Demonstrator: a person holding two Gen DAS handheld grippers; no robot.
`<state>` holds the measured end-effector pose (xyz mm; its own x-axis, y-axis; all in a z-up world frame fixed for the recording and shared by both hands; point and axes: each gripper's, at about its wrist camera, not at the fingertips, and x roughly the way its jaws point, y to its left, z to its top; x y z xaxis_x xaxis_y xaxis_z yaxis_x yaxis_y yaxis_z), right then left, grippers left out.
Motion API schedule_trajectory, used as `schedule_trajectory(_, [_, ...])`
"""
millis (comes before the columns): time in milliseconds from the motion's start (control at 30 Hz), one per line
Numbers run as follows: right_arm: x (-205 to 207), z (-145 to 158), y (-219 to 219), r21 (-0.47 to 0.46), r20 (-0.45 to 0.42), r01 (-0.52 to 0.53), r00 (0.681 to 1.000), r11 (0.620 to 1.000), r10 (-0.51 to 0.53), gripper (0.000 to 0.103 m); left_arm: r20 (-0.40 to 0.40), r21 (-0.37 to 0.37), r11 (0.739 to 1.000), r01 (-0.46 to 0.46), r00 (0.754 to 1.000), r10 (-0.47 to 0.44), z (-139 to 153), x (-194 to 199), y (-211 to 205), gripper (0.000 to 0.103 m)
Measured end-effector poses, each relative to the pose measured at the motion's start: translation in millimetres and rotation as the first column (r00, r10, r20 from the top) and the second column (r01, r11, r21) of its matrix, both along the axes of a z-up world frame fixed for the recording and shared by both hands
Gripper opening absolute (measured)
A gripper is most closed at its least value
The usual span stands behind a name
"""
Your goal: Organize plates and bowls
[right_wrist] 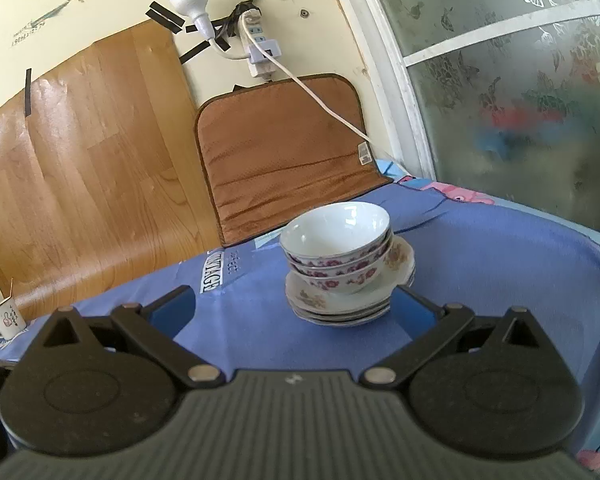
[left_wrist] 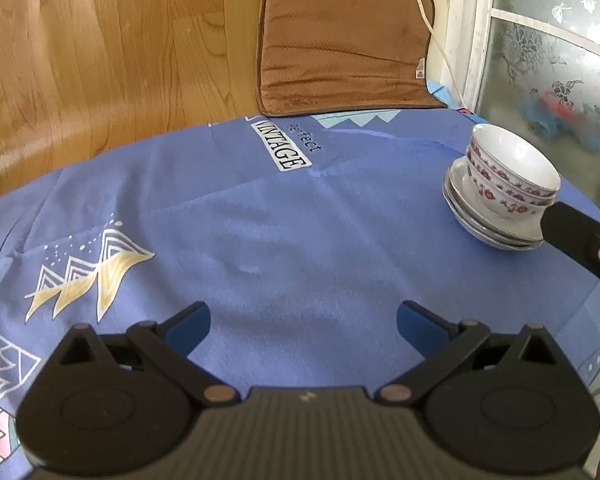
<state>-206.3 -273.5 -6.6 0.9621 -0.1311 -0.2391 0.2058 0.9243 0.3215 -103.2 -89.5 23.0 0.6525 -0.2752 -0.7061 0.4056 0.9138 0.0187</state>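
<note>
Stacked white bowls with red flower bands (right_wrist: 338, 252) sit on a stack of floral plates (right_wrist: 340, 304) on the blue tablecloth (right_wrist: 500, 280). My right gripper (right_wrist: 294, 308) is open and empty, just in front of the stack, its right finger beside the plates' rim. In the left wrist view the bowls (left_wrist: 508, 172) and plates (left_wrist: 484, 224) stand at the far right, with a right gripper finger (left_wrist: 580, 240) touching or nearly touching the plates. My left gripper (left_wrist: 303, 322) is open and empty over bare cloth.
A brown cushion (right_wrist: 288, 156) leans on the wall behind the table. A white cable (right_wrist: 320, 100) runs from a power strip (right_wrist: 260, 48). A mug (right_wrist: 4, 316) stands at far left. A frosted glass door (right_wrist: 520, 100) is right.
</note>
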Motion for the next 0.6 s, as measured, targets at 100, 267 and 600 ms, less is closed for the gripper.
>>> schedule_trajectory(100, [0.6, -0.9, -0.3, 0.005, -0.005, 0.0, 1.0, 1.0, 0.0, 0.103, -0.004, 0.003, 1.0, 0.005, 1.0, -0.005, -0.8, -0.8, -1.4, 0.103])
schedule_trajectory(267, [0.4, -2.0, -1.7, 0.012, -0.008, 0.002, 1.0, 1.0, -0.002, 0.103, -0.006, 0.01, 1.0, 0.017, 1.0, -0.016, -1.7, -3.7, -4.0, 0.103])
schedule_trajectory(600, [-0.2, -2.3, -1.8, 0.011, -0.006, 0.001, 1.0, 1.0, -0.001, 0.103, -0.007, 0.021, 0.999, 0.03, 1.0, -0.03, -3.2, -6.2, -7.9, 0.103])
